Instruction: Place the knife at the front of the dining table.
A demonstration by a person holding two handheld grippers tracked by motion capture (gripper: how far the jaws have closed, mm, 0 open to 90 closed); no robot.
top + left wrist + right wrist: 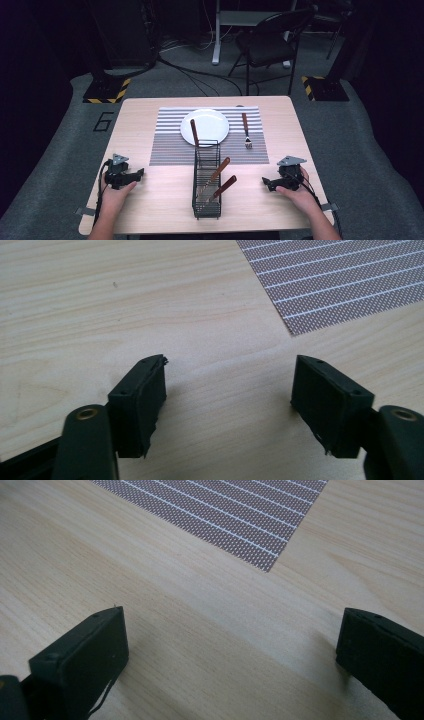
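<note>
A black wire caddy stands at the table's front middle, with three wooden-handled utensils leaning in it. Behind it a white plate rests on a striped placemat, and a fork lies on the mat to the plate's right. My left gripper rests on the table left of the caddy, open with nothing between its jaws. My right gripper rests right of the caddy, also open and empty. A corner of the placemat lies ahead of each.
The wooden table has bare surface around both grippers. Beyond its far edge stand a folding chair, cables on the floor and two stand bases with yellow-black tape.
</note>
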